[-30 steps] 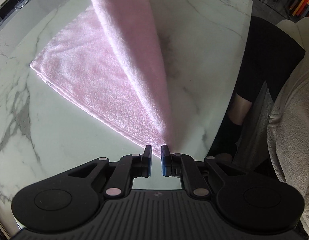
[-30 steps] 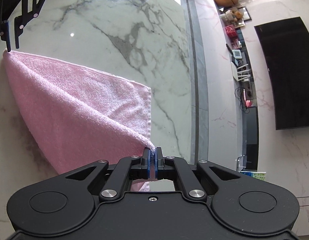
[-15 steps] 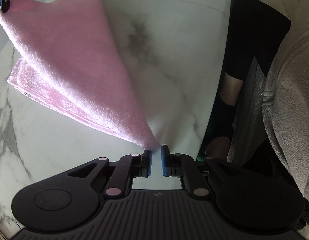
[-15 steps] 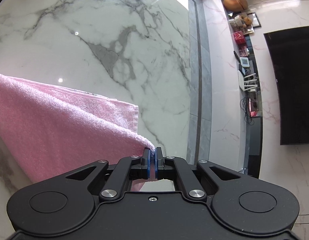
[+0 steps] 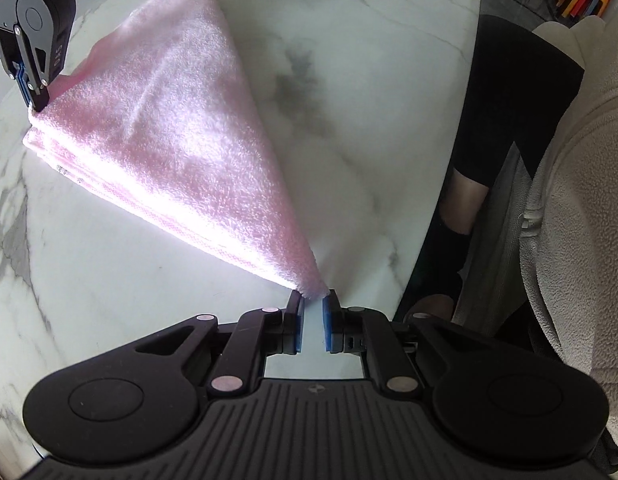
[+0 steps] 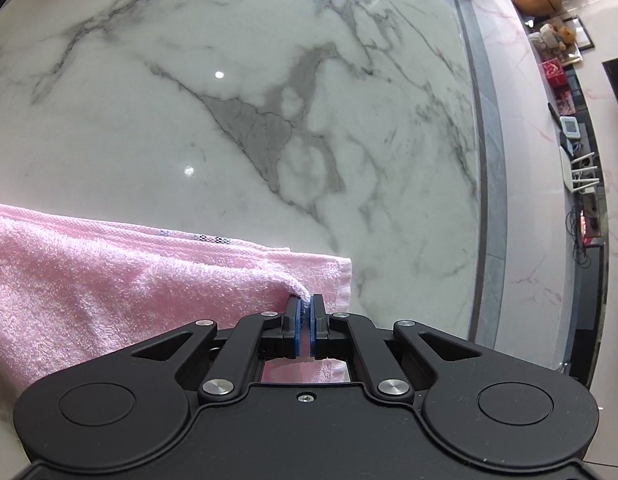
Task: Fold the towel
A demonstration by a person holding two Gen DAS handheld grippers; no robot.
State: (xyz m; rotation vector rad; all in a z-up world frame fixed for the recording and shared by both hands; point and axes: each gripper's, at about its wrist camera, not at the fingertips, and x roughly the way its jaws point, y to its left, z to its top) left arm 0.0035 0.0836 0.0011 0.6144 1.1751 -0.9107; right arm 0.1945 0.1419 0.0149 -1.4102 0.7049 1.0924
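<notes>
A white marble table [image 6: 269, 80] with grey veins, a cluttered shelf [image 6: 565, 92] beyond, and a person's cream fleece sleeve [image 5: 581, 208]

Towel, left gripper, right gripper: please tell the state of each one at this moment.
Pink towel: folded over on the marble table, top layer held at two corners.
Left gripper: fingers a little apart, towel corner at their tips; whether it grips cannot be told.
Right gripper: shut on the other towel corner, low over the lower layer.
</notes>
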